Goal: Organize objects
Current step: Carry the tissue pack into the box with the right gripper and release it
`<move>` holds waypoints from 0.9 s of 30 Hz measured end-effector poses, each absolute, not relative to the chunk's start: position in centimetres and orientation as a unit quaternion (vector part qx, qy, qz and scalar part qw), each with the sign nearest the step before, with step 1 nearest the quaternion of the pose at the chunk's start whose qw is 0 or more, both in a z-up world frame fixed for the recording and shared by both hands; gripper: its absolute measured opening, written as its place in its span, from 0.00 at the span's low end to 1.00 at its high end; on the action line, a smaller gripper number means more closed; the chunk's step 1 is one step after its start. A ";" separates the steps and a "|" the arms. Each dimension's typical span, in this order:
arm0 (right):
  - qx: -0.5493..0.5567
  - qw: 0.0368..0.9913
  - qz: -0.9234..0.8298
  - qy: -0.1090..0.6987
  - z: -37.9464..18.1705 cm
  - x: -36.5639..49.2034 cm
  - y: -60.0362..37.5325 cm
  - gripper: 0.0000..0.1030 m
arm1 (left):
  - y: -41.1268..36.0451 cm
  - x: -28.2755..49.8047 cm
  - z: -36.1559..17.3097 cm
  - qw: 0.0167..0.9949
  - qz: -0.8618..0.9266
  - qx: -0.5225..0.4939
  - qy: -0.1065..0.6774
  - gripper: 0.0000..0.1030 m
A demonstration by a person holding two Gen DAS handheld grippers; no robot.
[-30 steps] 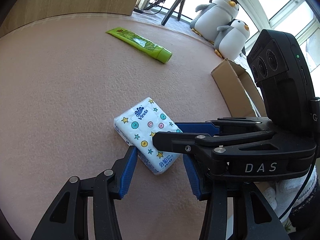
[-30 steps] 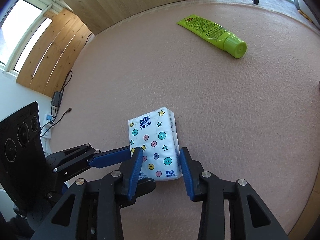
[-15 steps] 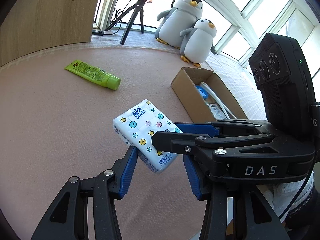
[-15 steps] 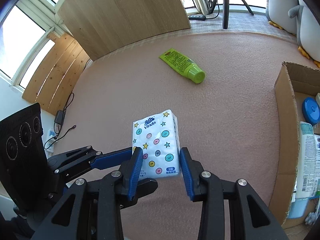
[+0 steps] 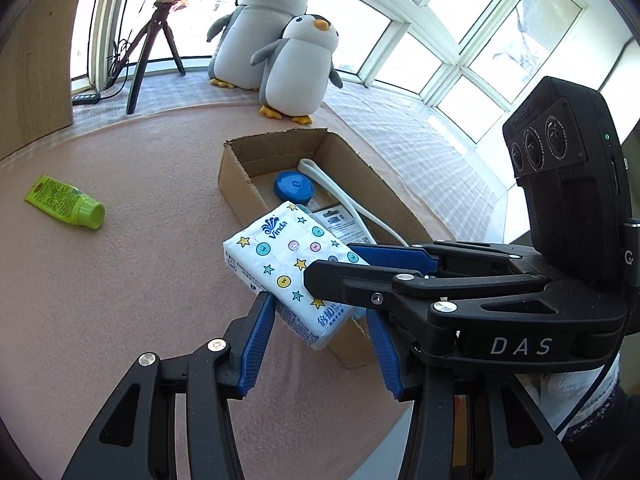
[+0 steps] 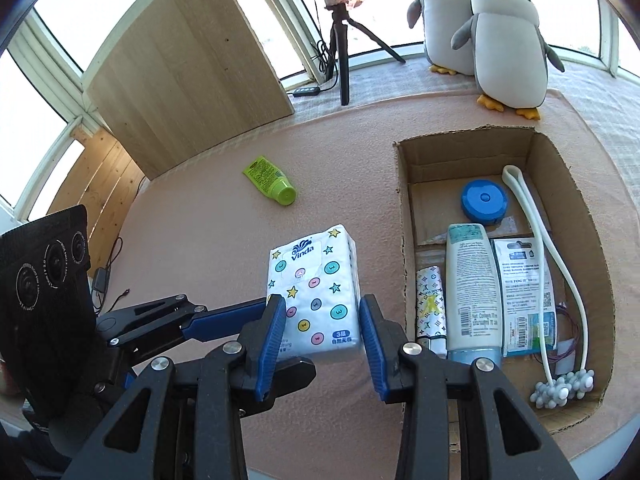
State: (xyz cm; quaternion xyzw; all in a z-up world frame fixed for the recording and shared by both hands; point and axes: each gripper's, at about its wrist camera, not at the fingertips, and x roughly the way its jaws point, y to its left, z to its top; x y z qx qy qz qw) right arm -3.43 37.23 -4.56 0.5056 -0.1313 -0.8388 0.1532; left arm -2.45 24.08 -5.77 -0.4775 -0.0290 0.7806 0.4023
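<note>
A white tissue pack (image 5: 280, 256) (image 6: 316, 280) printed with stars and coloured dots hangs above the pink mat, just left of an open cardboard box (image 5: 236, 184) (image 6: 402, 200). My left gripper (image 5: 320, 340) is shut on its near end. My right gripper (image 6: 320, 332) is shut on its two long sides and reaches across the left wrist view from the right (image 5: 330, 262). In the right wrist view a blue finger (image 6: 224, 320) of the left gripper comes in from the left. A green tube (image 5: 66, 202) (image 6: 272, 182) lies on the mat, far left.
The box holds a blue round case (image 6: 484, 202), a white lotion tube (image 6: 472, 292), a printed packet (image 6: 528, 292), a small patterned stick (image 6: 430, 300) and a long white massager (image 6: 532, 232). Two plush penguins (image 6: 508, 44), a tripod (image 6: 342, 40) and a wooden board (image 6: 188, 72) stand behind.
Both grippers have lifted the tissue pack off the mat and carried it toward the cardboard box, which has come into full view. The green tube has dropped back to the left.
</note>
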 end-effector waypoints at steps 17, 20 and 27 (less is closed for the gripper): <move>0.495 0.099 -0.845 -0.176 -5.4 -2.3 45.1 0.34 | 31.2 -2.4 -6.5 0.444 0.756 -0.481 -0.001 0.50; 0.489 0.094 -0.847 -0.183 -5.4 -2.3 45.8 0.34 | 31.2 -2.6 -6.7 0.436 0.759 -0.483 0.007 0.63; 0.485 0.071 -0.848 -0.200 -5.4 -2.4 47.3 0.46 | 30.1 -2.9 -6.5 0.429 0.765 -0.481 0.004 0.63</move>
